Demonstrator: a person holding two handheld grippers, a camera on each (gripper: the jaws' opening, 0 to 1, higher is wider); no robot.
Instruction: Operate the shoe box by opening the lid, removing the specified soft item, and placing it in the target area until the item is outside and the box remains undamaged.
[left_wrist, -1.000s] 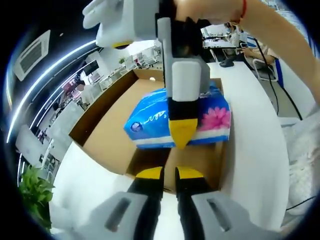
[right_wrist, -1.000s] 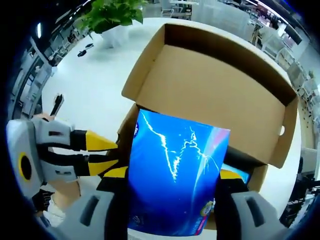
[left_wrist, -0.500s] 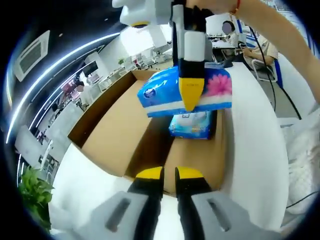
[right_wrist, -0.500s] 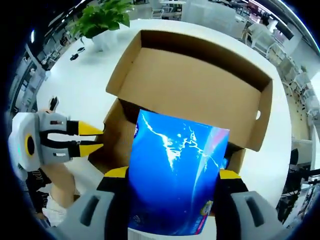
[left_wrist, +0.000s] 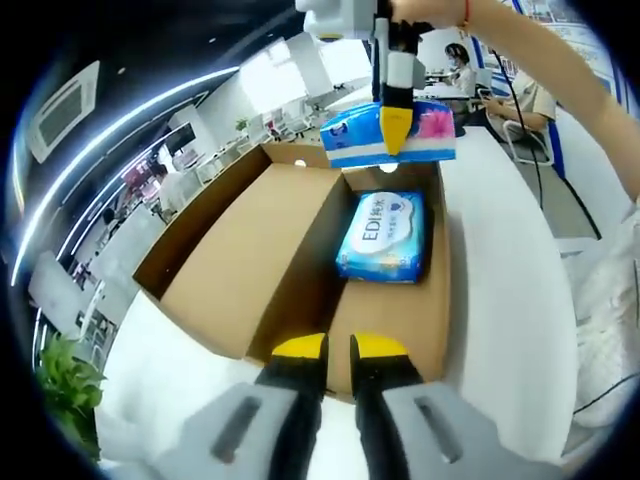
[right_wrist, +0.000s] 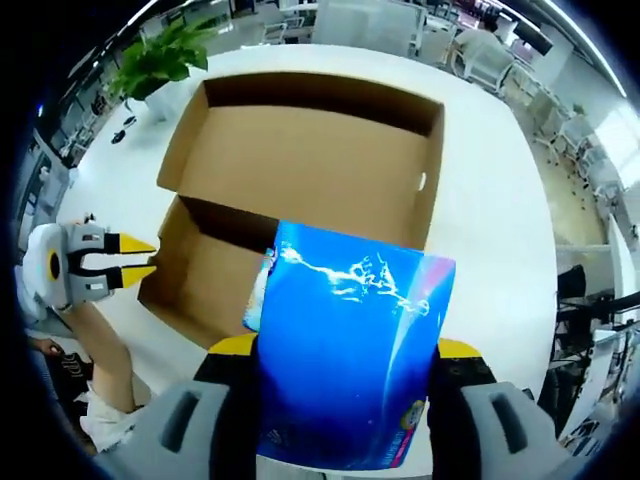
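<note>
An open brown shoe box (left_wrist: 240, 270) (right_wrist: 300, 160) lies on a white table, its lid folded back flat. My right gripper (right_wrist: 345, 350) is shut on a blue tissue pack (right_wrist: 345, 375) and holds it high above the box; from the left gripper view that pack (left_wrist: 390, 138) hangs in the right gripper (left_wrist: 397, 128) over the box's far end. A second light-blue pack (left_wrist: 385, 235) lies inside the box. My left gripper (left_wrist: 338, 348) hovers at the box's near edge, jaws nearly together, nothing between them; it also appears as the left gripper (right_wrist: 135, 258) beside the box.
The white table (right_wrist: 480, 210) stretches wide around the box. A potted plant (right_wrist: 160, 65) stands at the far corner. Office chairs and desks (right_wrist: 480, 60) lie beyond the table. A person's arm (left_wrist: 540, 70) reaches in above the box.
My right gripper has lifted the blue tissue pack up and out of the box, uncovering the second pack beneath. The left gripper stayed at the box's edge.
</note>
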